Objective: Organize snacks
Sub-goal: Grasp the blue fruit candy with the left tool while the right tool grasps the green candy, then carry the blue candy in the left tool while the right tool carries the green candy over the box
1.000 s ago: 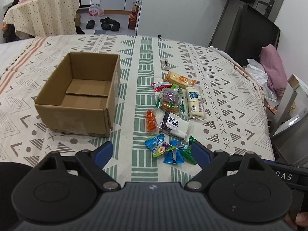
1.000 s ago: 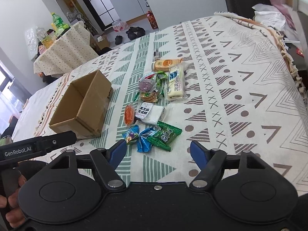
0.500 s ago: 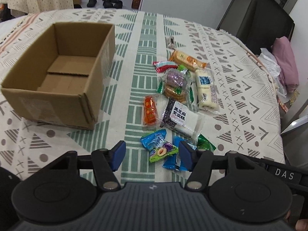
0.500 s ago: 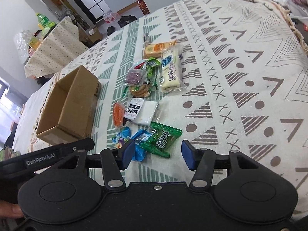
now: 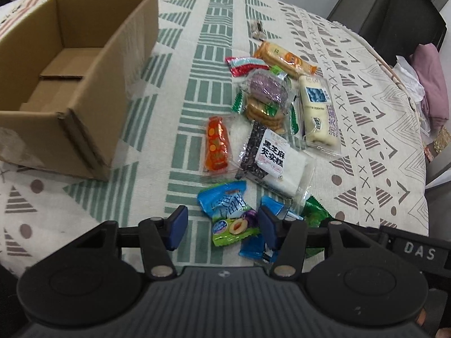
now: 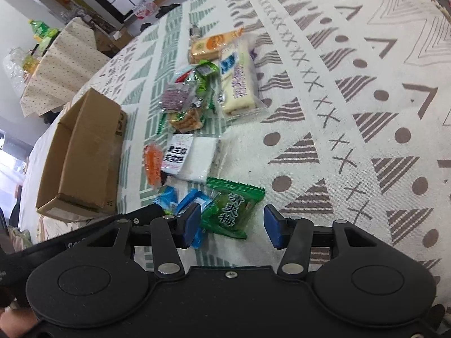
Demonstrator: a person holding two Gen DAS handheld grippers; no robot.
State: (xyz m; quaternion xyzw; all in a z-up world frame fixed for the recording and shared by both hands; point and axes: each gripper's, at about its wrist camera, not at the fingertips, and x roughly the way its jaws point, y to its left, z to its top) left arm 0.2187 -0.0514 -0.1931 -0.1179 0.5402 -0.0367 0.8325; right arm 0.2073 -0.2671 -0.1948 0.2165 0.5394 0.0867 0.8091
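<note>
Left wrist view, largest first: patterned cloth stretched over the whole surface, serving as the sorting ground. Set at the left, well apart from the sweets and with flaps folded down inside, an open cardboard box, empty and probably waiting as the place to collect everything. Scattered to its right in one loose heap, the snacks, none yet in the box. Among them a long cream cake bar, a white sesame cake packet overlapping its neighbours, and an orange packet lying alone nearest the box.

At the near edge of the heap, a blue-and-green plum sweet, framed by the left tool: jaws just been closing, now about half apart, the wrapper between the blue pads but apparently not pinched, nothing lifted.

Right wrist view: right tool tilted down over a green sweet packet, jaws likewise just been closing and partly apart, the packet between the pads without visible pressure. Just beside the left pad, a small blue packet, close enough to be caught by mistake.

Judged from the layout: both tools lined up on the nearest, smallest pieces first, leaving the path to the box open.
</note>
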